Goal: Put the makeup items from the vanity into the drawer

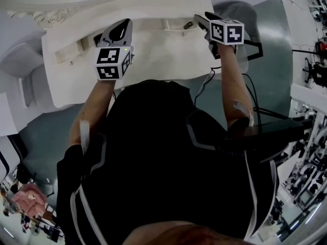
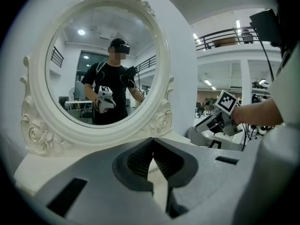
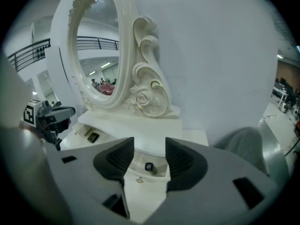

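Right gripper view: the right gripper (image 3: pixel 149 150) is seen with jaws wide apart and nothing pressed between them. A small dark makeup item (image 3: pixel 149 167) lies just beyond, inside the open drawer (image 3: pixel 157 176). The left gripper (image 2: pixel 152 150) has its jaws brought together on nothing. The drawer rim could probably be caught by the spread jaws on withdrawal, and the item jolted. In the left gripper view only the mirror (image 2: pixel 42 135) is shown. A second open drawer (image 3: pixel 84 131) is seen only in the right gripper view.
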`<state>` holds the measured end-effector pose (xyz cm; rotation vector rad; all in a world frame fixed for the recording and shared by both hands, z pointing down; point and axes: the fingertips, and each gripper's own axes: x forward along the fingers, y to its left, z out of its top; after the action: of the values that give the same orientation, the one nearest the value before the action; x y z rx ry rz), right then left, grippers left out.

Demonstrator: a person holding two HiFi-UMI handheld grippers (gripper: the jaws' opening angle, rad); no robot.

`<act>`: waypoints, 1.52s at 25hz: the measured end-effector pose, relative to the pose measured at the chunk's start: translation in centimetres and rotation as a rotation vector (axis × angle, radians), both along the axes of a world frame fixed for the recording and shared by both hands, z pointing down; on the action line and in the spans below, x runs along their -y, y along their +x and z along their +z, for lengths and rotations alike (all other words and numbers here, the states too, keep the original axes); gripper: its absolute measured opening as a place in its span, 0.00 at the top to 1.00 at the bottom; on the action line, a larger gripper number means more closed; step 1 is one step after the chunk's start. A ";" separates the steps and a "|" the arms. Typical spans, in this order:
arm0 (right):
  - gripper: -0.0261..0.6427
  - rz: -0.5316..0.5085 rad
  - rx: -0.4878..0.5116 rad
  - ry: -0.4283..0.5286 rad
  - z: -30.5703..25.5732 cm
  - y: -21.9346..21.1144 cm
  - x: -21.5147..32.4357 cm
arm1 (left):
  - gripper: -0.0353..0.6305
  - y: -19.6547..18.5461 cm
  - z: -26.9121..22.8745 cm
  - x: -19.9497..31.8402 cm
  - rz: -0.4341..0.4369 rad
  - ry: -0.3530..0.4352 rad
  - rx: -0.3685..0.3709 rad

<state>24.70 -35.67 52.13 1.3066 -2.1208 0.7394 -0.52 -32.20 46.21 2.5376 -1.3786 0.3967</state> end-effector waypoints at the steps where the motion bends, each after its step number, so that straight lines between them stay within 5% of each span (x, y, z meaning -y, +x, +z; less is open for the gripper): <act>1: 0.64 0.003 0.026 0.029 -1.0 -0.1 0.1 | 0.94 0.1 -0.7 0.2 0.011 0.013 -0.005; 8: 0.65 0.063 0.123 0.251 -9.1 -0.3 -0.9 | 0.94 0.2 -6.0 0.9 0.081 0.101 -0.054; 19: 0.82 0.171 0.138 0.611 -21.0 -1.7 -4.6 | 0.94 -1.6 -12.8 0.7 0.097 0.234 -0.091; 31: 0.95 0.221 0.144 0.760 -26.4 -2.4 -6.0 | 0.94 -1.8 -16.3 0.1 0.156 0.312 -0.044; 38: 0.95 0.178 0.088 0.774 -27.0 -3.5 -6.3 | 0.94 -4.0 -18.2 1.5 0.045 0.351 -0.109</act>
<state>21.18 -29.41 25.16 1.8874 -2.4930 0.0007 -4.57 -33.75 27.96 2.8200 -1.4612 0.0206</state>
